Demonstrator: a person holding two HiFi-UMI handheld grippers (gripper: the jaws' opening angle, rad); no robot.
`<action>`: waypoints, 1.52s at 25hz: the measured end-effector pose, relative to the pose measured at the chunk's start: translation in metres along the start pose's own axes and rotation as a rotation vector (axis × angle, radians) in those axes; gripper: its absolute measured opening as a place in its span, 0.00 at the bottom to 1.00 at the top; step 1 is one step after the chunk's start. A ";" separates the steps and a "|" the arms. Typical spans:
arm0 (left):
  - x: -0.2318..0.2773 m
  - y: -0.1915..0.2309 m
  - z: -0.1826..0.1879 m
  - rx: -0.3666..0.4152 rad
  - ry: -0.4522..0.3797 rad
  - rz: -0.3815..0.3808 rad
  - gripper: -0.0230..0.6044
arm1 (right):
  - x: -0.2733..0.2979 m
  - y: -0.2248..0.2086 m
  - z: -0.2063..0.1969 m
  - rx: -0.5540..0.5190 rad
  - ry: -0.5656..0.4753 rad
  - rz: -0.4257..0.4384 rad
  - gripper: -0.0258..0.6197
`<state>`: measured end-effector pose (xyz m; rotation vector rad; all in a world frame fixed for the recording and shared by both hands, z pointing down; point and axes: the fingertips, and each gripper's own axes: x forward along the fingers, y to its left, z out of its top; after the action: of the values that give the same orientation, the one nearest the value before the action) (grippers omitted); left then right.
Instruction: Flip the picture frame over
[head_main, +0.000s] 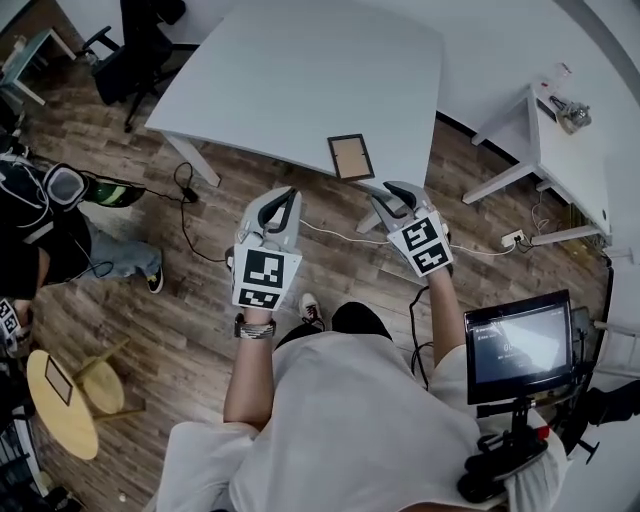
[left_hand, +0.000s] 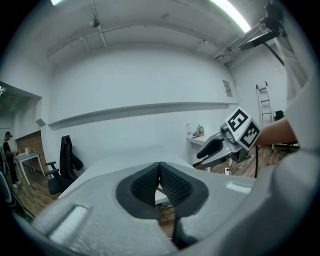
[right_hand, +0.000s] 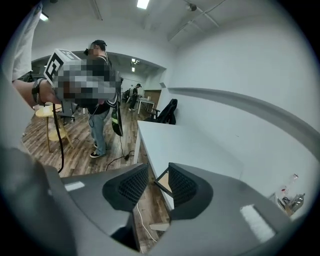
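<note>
**Just short of the table edge, frame ahead of both tongs**

Ahead of the two tongs, the picture frame (head_main: 350, 157) lies flat at the near edge of the white table (head_main: 300, 80), its tan panel up inside a dark border. It sits between the lines of the two tools, nearer the right one. The left gripper (head_main: 283, 200) hangs over the wood floor (head_main: 200, 330) before the edge, its jaws pressed together with nothing between them. The right gripper (head_main: 395, 190) hangs beside it, also off the table, with its jaws apart and empty. Through their gap, a corner of the frame shows at the table's rim. Beyond the frame the tabletop is bare and wide. A white cable (head_main: 330, 235) trails on the floor under the tongs. A second white table (head_main: 570, 160) stands well off to the right gripper's outer side, and a standing person (head_main: 40, 230) is well apart on the left gripper's outer side.
</note>
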<state>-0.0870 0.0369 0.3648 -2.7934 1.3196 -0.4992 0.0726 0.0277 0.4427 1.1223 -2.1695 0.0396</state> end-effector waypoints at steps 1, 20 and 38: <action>0.002 0.003 -0.003 -0.007 0.006 0.000 0.04 | 0.008 0.000 -0.003 -0.003 0.011 0.007 0.24; 0.053 0.032 -0.070 -0.084 0.113 0.026 0.04 | 0.146 0.007 -0.082 -0.175 0.243 0.091 0.25; 0.087 0.039 -0.119 -0.158 0.227 0.064 0.04 | 0.231 0.003 -0.142 -0.491 0.347 0.068 0.32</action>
<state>-0.0988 -0.0389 0.4961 -2.8778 1.5488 -0.7615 0.0589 -0.0887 0.6866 0.7009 -1.7724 -0.2388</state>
